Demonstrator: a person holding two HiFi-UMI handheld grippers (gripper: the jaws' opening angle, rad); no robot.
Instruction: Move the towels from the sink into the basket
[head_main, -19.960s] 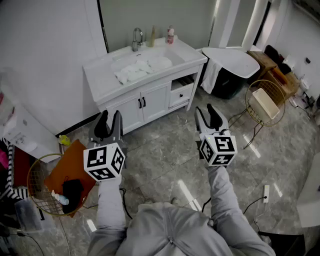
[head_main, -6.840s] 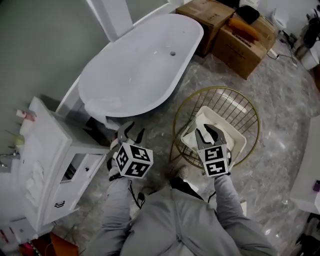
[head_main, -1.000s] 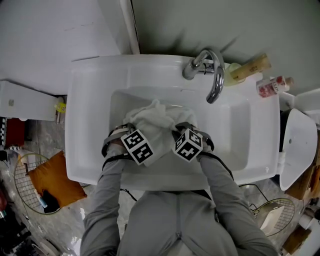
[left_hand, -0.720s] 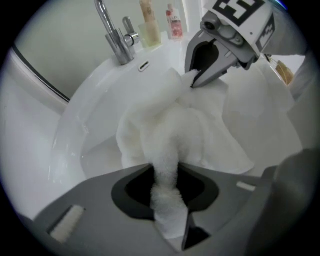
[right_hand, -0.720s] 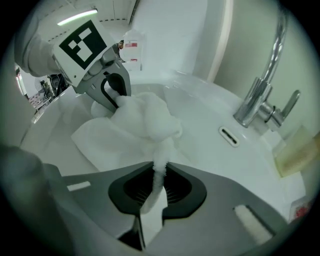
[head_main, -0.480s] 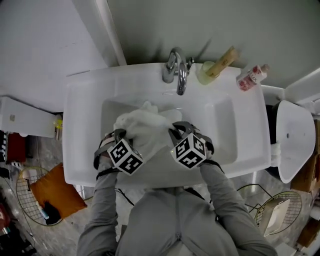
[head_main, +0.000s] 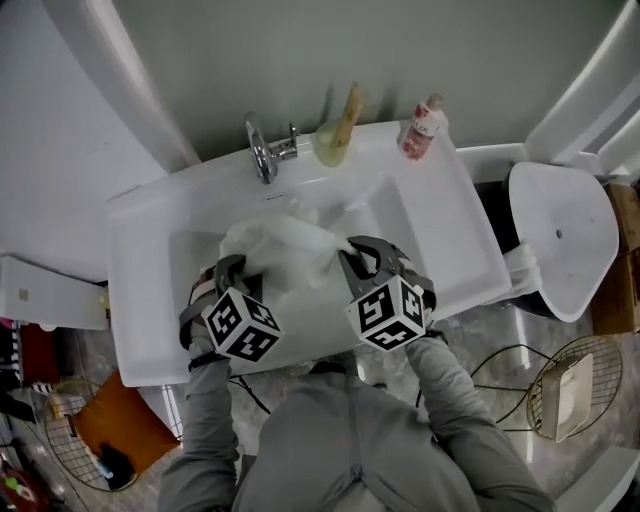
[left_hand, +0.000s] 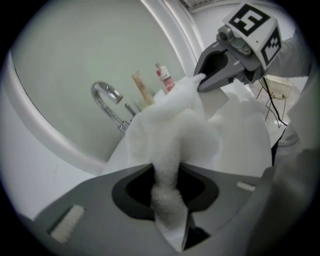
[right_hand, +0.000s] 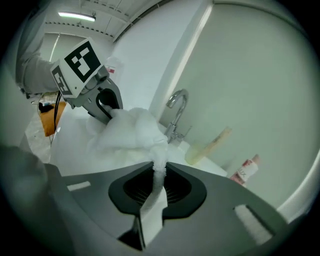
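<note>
Reaching forward and down over white ceramic sink (head_main: 140, 215) with both arms. Clamped with left claw (head_main: 230, 268) and right claw (head_main: 360, 252) on opposite ends of fluffy white towel (head_main: 285, 250), bunched between them over basin.

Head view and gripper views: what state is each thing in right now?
White terry towel: bunched, stretched between both grippers over the basin.
Left gripper: shut on the towel.
Right gripper: shut on the towel.
Chrome tap: no water running.
White sink: basin partly hidden by the towel.
Gold wire basket: standing on the floor, something white inside.
</note>
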